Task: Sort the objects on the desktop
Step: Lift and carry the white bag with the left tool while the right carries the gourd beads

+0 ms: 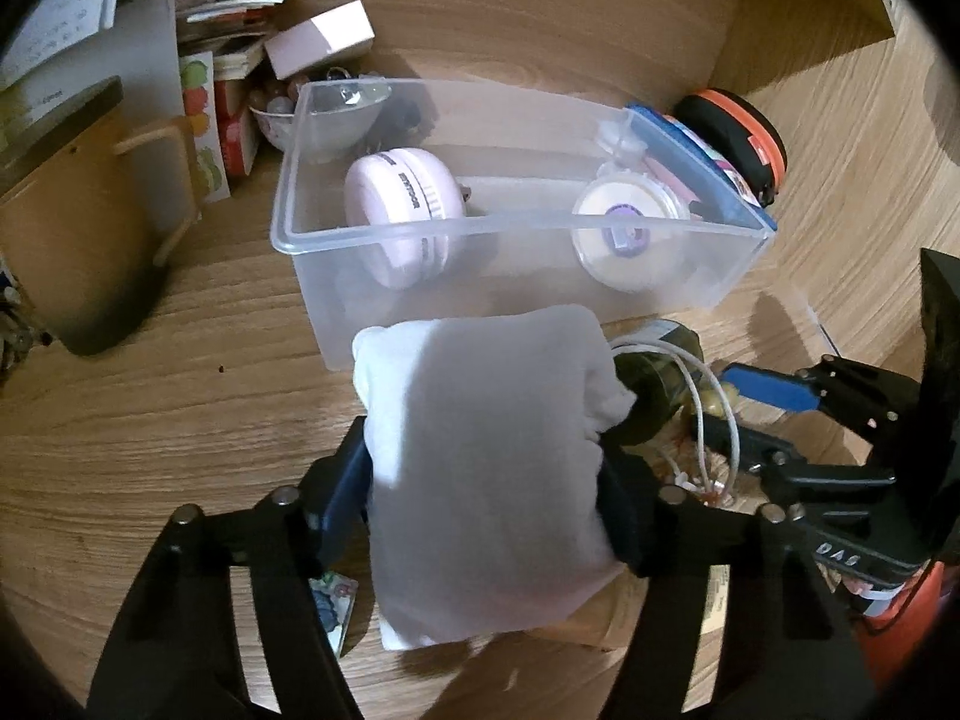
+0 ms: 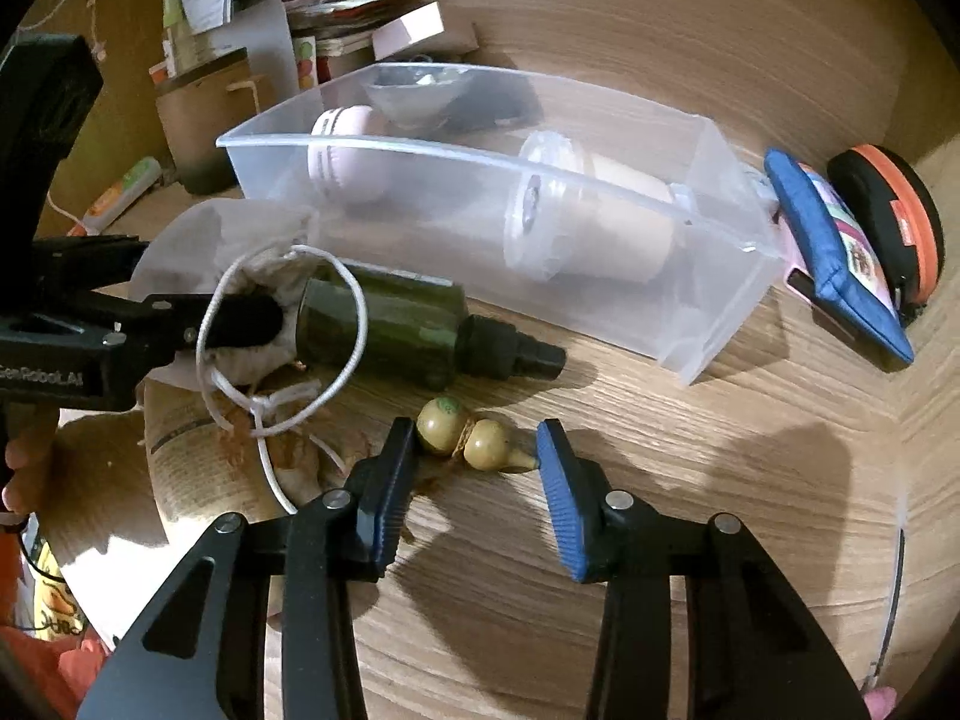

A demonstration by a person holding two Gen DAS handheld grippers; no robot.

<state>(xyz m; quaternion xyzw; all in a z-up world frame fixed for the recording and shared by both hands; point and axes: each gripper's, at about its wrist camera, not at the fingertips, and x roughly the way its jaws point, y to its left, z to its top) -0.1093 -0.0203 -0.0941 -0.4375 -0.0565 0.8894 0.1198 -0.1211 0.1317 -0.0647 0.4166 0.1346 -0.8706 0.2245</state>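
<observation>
My left gripper (image 1: 483, 474) is shut on a white drawstring pouch (image 1: 486, 468), held just in front of a clear plastic bin (image 1: 510, 222). A dark green bottle (image 2: 384, 330) sticks out of the pouch's mouth, with the white cord (image 2: 354, 312) looped around it. The pouch also shows in the right wrist view (image 2: 198, 246). The bin holds a pink round case (image 1: 402, 210) and a clear-lidded cup (image 1: 630, 228). My right gripper (image 2: 477, 465) is open, its blue pads either side of a small beige gourd charm (image 2: 474, 441) lying on the wooden desk.
A blue pouch (image 2: 840, 252) and a black-and-orange round case (image 2: 894, 222) lie right of the bin. Books, a pink box (image 1: 321, 39) and a brown paper bag (image 1: 78, 216) crowd the back left. Papers lie under the left gripper.
</observation>
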